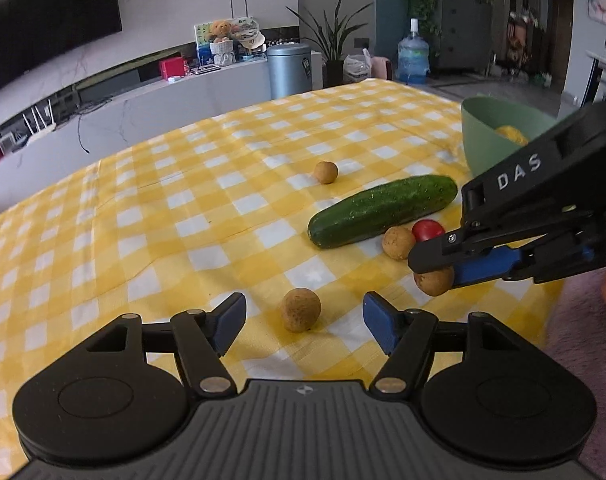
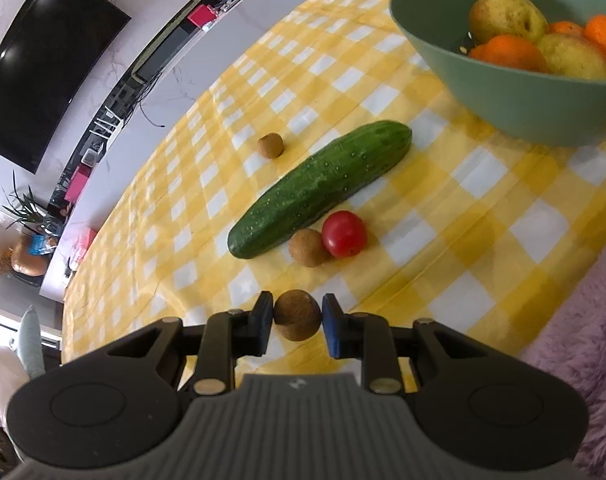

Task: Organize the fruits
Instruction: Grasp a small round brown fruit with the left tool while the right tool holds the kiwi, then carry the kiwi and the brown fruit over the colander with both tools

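Note:
Small round brown fruits lie on the yellow checked tablecloth (image 1: 175, 208). One brown fruit (image 1: 301, 310) sits on the cloth between my left gripper's (image 1: 304, 301) open fingers, with clear gaps to both pads. My right gripper (image 2: 297, 304) is shut on another brown fruit (image 2: 296, 315); the left wrist view shows that gripper (image 1: 433, 270) and its fruit (image 1: 435, 283) low over the cloth. A cucumber (image 2: 321, 188) lies diagonally, with a red tomato (image 2: 344, 234) and a third brown fruit (image 2: 309, 247) beside it. A further brown fruit (image 2: 271, 145) lies beyond the cucumber.
A green bowl (image 2: 503, 96) holding pears and oranges stands at the far right of the table. A fuzzy pink fabric (image 2: 575, 360) borders the table's near right edge. Past the far edge stand a grey bin (image 1: 289, 70) and a low TV cabinet.

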The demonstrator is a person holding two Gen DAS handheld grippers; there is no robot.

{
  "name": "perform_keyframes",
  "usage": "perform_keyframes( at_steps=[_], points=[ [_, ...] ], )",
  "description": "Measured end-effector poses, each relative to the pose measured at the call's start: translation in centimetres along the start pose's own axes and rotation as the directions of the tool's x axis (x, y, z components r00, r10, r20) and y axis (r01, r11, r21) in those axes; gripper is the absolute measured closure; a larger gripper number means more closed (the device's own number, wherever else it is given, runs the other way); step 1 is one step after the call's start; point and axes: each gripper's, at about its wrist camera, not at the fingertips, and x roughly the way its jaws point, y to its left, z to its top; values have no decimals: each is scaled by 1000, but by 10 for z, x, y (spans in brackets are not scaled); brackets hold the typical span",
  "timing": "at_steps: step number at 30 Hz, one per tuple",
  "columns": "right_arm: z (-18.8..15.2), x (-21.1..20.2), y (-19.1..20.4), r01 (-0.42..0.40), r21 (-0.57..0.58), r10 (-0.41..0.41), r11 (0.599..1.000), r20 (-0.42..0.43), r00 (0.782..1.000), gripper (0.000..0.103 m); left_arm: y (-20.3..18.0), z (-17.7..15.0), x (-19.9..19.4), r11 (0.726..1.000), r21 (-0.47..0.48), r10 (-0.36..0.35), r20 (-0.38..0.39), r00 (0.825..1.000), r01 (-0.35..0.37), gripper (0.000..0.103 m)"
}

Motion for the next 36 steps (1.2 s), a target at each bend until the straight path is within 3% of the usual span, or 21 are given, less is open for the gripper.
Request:
perform_keyframes(
  at_steps=[3,9,12,15,17,21,27,32,36],
  points=[
    [0,0,0,-10,1,10,1000,-9,1000,80,-5,0,9,1000,9,18,-9,1000,-18,26],
    [-1,-1,0,-21,0,21,1000,-13,1000,80,-5,-1,20,999,-35,1,-32,999,-2,41],
    [-1,-1,0,-25,1,25,1000,-19,1000,80,-9,-3,24,999,-17,48,-45,998,-49,47],
    [-2,-1,1,-28,-7,28,1000,-19,999,80,-10,-3,26,997,-22,68,-40,997,-69,58],
    [-2,-2,2,-26,-14,26,1000,-15,1000,80,-8,-3,24,996,-39,77,-27,997,-78,73],
    [-2,-2,2,-26,-15,26,1000,-10,1000,80,1,-2,19,994,-100,41,-8,999,-41,74],
    [-2,-5,2,-30,-20,30,999,3,1000,80,5,3,-4,985,-171,0,123,992,21,74],
    [-1,-9,0,-52,-24,52,998,17,998,80,8,7,-14,975,-223,45,151,988,-11,74],
    [0,-19,2,-101,-74,107,992,75,991,80,12,11,-31,968,-252,36,193,981,14,74]
  ],
)
